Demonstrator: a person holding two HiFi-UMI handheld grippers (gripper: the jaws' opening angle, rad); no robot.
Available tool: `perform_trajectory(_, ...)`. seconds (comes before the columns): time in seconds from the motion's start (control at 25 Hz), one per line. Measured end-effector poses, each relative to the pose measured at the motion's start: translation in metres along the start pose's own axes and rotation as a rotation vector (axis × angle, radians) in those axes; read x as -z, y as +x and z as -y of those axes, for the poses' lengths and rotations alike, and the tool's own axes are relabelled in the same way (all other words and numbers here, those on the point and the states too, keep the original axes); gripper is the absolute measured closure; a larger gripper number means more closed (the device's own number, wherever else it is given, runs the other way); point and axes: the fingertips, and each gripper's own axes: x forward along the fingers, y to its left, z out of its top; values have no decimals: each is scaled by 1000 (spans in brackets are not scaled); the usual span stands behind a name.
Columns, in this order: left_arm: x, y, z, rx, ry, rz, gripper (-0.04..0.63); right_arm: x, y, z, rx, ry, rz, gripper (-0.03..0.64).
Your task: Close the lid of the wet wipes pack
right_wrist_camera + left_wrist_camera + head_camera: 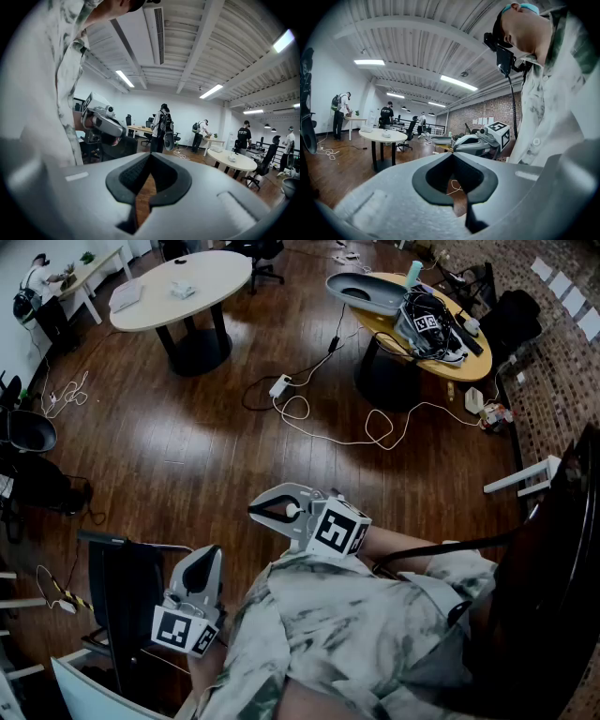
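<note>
I cannot pick out a wet wipes pack in any view. Both grippers are held close to the person's body, above the wooden floor. In the head view my left gripper (206, 557) is low at the left, shut with nothing in it. My right gripper (255, 512) is at the centre and points left, also shut and empty. The left gripper view looks along closed jaws of the left gripper (453, 159) towards the room, with the right gripper (480, 140) ahead. The right gripper view shows the right gripper (150, 159) closed, with the left gripper (101, 119) to its left.
A white round table (211, 273) with small white items stands at the far left. A yellow round table (469, 367) with gear on it is at the far right. White cables (328, 423) trail over the floor. A black chair (127, 601) is beside my left gripper. Several people stand far back.
</note>
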Motion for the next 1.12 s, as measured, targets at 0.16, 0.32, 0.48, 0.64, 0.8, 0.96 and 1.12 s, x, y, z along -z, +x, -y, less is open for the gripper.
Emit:
perform_trajectory(0.16,-8,21,-12,-11,3,9,594,3,0,26,6,-9,10,611)
perform_trajectory(0.32,-10,43,-25,-20,-1,6,594,12,0,51,3,-2,10,611)
perform_trajectory(0.48,-19,75,-39,-33,1,2,594,18,-4,85,-3,-4,0,611)
perform_trajectory(0.64,-26,110,-62,-94,-9,-1,594,29,-12,127,7,-7,-20,611)
perform_trajectory(0.8,-42,150,-79,-128,-7,9,594,36,-22,176,9,-20,-2,611)
perform_trajectory(0.96,-55,186,-88,-138,9,7,594,46,-34,214,14,-6,5,611)
perform_trajectory(1.12,-65,217,-104,-152,23,15,594,59,-42,244,18,17,-2,611)
